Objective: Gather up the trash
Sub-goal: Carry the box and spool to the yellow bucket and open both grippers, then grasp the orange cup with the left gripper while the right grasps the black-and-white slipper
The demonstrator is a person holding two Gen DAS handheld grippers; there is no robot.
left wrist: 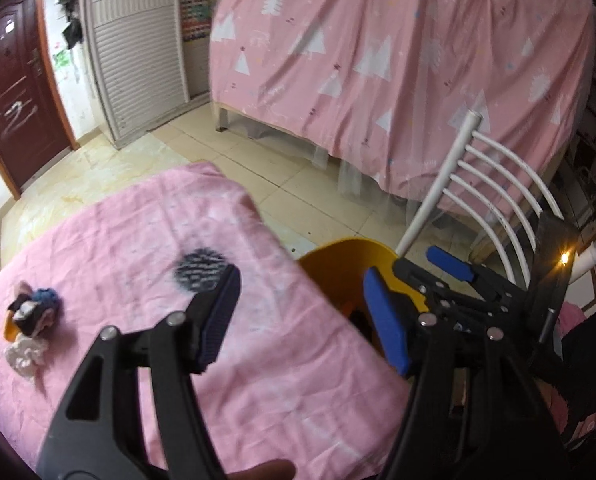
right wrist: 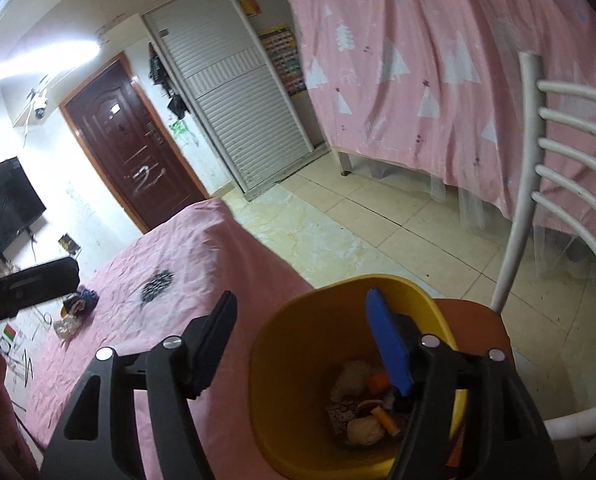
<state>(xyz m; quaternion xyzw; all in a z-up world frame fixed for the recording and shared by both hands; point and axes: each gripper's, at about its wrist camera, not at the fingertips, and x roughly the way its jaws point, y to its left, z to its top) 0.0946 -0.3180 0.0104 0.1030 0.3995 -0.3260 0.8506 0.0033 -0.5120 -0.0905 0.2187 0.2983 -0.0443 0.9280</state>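
While right claw (right wrist: pixel 306 344) gapes empty, trash (right wrist: pixel 368 404) lies below — binned.

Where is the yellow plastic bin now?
In the right wrist view the yellow plastic bin stands low in the centre, on the orange chair seat, beside the pink-covered table.

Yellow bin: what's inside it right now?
The yellow bin holds crumpled white wads, orange scraps and a printed paper. The right gripper hides part of the bottom.
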